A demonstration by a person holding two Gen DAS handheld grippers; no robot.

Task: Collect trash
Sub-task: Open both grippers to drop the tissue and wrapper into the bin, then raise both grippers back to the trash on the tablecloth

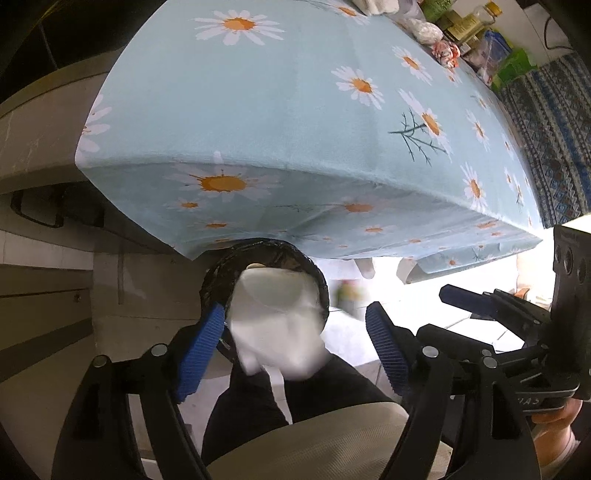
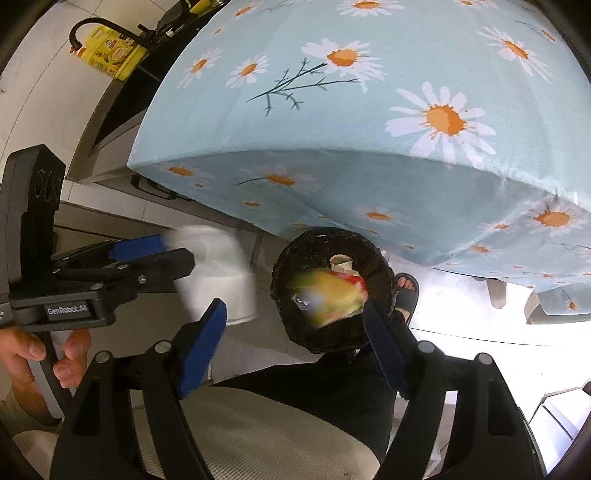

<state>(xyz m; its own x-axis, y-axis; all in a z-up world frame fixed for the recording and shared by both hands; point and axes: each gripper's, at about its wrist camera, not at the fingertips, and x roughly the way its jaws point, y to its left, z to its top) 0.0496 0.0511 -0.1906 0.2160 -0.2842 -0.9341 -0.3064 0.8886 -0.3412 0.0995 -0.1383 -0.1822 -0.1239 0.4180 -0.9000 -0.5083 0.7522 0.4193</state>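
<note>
Left wrist view: my left gripper (image 1: 295, 354) stands open, white tissue (image 1: 280, 332) loose over the bin (image 1: 321, 291). My right gripper (image 2: 295, 347), also open, lets a colourful wrapper (image 2: 332, 295) drop in. More trash (image 1: 428, 31) waits on the table (image 1: 258, 110).

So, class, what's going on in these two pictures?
A seated person holds a gripper in each hand over a black-lined bin beside the daisy-cloth table. The left gripper has let go of white trash; the right gripper has let go of a colourful wrapper. Both blur as they drop.
</note>
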